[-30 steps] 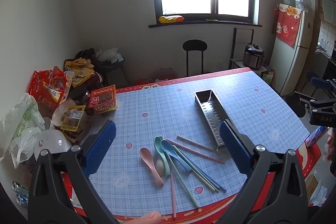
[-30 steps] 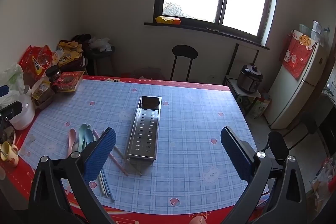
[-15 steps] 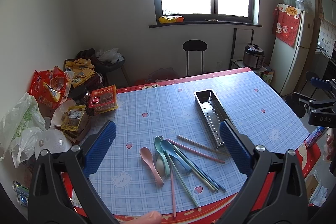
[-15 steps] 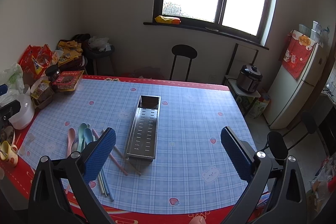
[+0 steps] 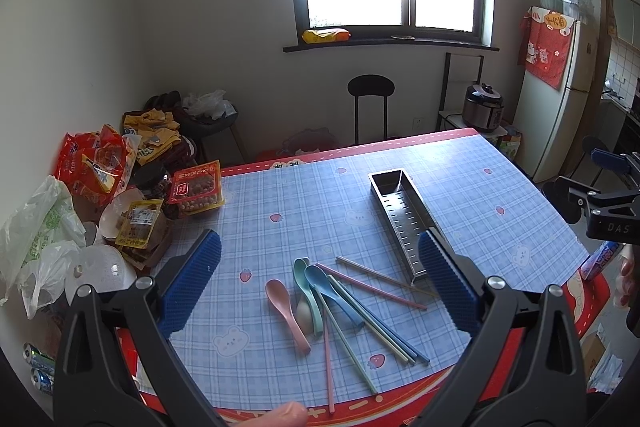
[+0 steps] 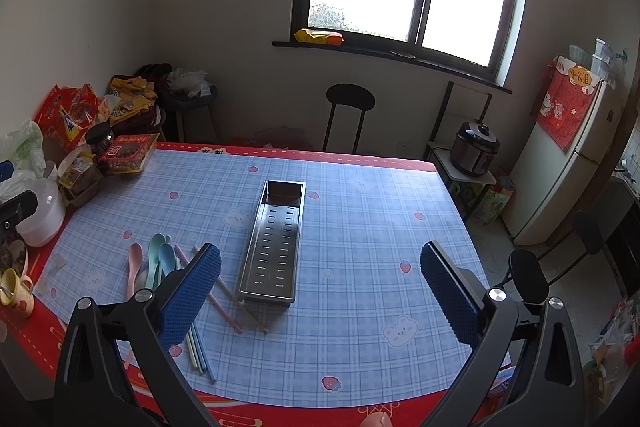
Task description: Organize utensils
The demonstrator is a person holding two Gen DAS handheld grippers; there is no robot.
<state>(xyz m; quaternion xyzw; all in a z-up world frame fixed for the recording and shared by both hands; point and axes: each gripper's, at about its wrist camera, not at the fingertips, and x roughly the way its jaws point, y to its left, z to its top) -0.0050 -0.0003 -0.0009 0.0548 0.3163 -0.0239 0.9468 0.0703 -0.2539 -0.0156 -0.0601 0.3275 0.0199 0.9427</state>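
Note:
A long steel utensil tray (image 5: 402, 215) lies on the blue checked tablecloth; it also shows in the right wrist view (image 6: 276, 243). Beside it lie a pink spoon (image 5: 286, 307), a green spoon (image 5: 306, 291), a blue spoon (image 5: 332, 293) and several pastel chopsticks (image 5: 372, 285). The same spoons (image 6: 152, 263) and chopsticks (image 6: 224, 301) show left of the tray in the right wrist view. My left gripper (image 5: 318, 283) is open and empty above the spoons. My right gripper (image 6: 320, 291) is open and empty above the tray's near end.
Snack bags, jars and plastic bags (image 5: 120, 195) crowd the table's left edge. A white container (image 6: 40, 215) and a mug (image 6: 16, 293) stand at the left front. A black stool (image 5: 370, 107), a rice cooker (image 5: 482, 107) and a fridge (image 5: 560, 95) stand beyond the table.
The right wrist view has shifted slightly; the left gripper and the utensils have not moved.

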